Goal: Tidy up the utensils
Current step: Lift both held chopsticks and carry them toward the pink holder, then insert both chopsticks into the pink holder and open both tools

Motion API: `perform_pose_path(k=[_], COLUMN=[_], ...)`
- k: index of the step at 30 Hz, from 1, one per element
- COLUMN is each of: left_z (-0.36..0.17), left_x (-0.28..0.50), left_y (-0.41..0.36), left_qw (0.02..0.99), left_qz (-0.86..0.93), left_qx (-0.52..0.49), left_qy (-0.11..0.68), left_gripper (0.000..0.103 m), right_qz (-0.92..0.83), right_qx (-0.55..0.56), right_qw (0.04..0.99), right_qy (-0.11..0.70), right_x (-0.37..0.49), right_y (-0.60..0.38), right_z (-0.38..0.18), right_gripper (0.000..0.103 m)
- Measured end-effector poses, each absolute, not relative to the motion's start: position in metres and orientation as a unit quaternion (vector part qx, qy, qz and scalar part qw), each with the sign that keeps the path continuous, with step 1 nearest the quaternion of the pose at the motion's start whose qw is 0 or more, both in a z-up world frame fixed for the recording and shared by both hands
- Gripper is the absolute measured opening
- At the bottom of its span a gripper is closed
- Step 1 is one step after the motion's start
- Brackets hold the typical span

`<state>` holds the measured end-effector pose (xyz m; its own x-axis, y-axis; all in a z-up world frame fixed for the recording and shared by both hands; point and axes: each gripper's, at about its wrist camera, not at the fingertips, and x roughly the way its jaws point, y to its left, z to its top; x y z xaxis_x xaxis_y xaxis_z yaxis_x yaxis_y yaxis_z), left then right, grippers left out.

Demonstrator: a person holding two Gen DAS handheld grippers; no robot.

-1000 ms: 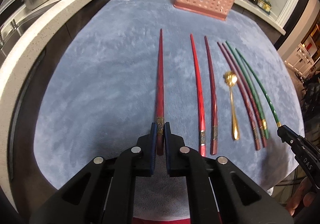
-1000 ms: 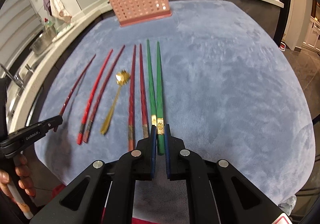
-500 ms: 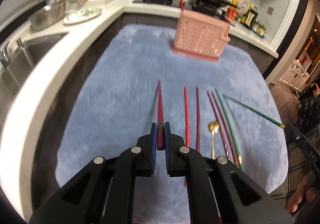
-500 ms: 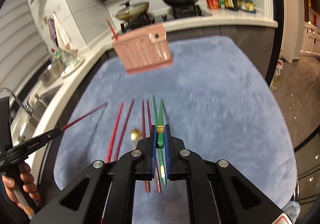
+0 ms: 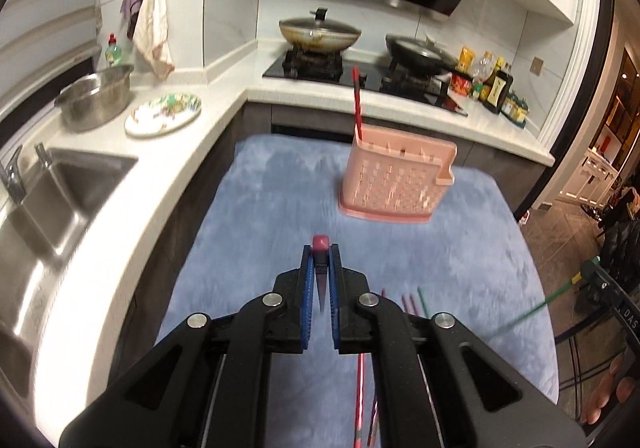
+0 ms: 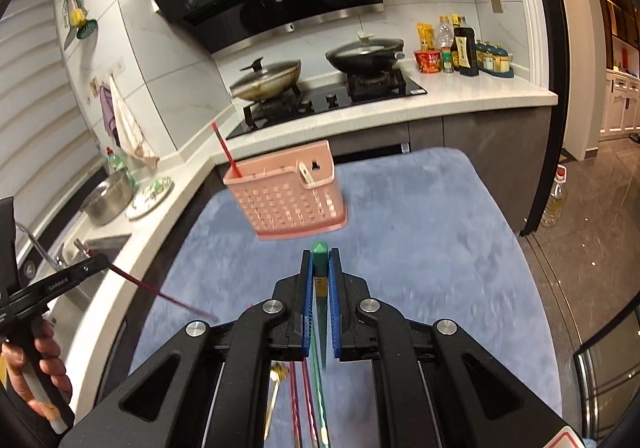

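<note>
A red chopstick (image 5: 321, 244) is pinched near its thick end by the left hand-held gripper (image 5: 320, 280), whose jaws are closed tight on it. A green chopstick (image 6: 319, 251) is pinched the same way by the right hand-held gripper (image 6: 320, 284), also closed tight. Both sticks are held up in the air above the blue mat (image 5: 260, 208), with the thin ends hanging down and back.

These sticks look light, thin, hard and smooth. They will likely not bend, but they could slip or spin if squeezed too softly. The thick end is the best place to be held, because more of it is there to be pressed on.

The pink basket (image 5: 396, 184) is seen near the far edge of the mat, standing upright. One red stick (image 5: 357, 104) is already standing in its left end. The rest of the top looks open, so room is probably left for more sticks to be dropped in.

More chopsticks (image 6: 298, 400) and a gold spoon (image 6: 276, 388) are still lying on the mat below.

The mat between the sticks and the basket is bare, so there is free room to move. The sink (image 5: 60, 200) lies off to the left, and the edge of the surface drops to the floor (image 6: 592, 248) on the right. Care should be taken that the long hanging ends are not bumped on the basket wall.
</note>
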<state>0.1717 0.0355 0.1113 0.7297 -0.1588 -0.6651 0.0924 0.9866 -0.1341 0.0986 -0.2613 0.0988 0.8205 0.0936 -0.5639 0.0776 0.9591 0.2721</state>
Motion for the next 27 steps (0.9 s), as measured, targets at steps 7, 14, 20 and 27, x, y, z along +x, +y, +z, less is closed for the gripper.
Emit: perform_pose_path(k=[7,14,20,27], left_z=[0.157,0.213,0.239,0.233], left_x=[0.211,0.253,0.289,0.332], left_y=[0.024,0.007,-0.007,-0.022], left_qw=[0.941,0.954,0.96,0.959], left_qz=[-0.074,-0.087,-0.092,-0.097], left_qx=[-0.052,-0.066,-0.073,-0.068], left_qy=[0.327,0.278,0.255,0.258], left_gripper=[0.007,0.007,0.007,0.007], right_qz=[0.013,0.026,0.027,0.029], right_qx=[0.158,0.178,0.178,0.192], right_qw=[0.951,0.959,0.966,0.963], right_qy=[0.266,0.219,0.187,0.189], right_x=[0.134,0.188,0.239,0.294], right_y=[-0.276,-0.286,-0.282,-0.275], right_z=[0.134,0.183,0.214,0.212], right_gripper=[0.007,0.007,0.007,0.007])
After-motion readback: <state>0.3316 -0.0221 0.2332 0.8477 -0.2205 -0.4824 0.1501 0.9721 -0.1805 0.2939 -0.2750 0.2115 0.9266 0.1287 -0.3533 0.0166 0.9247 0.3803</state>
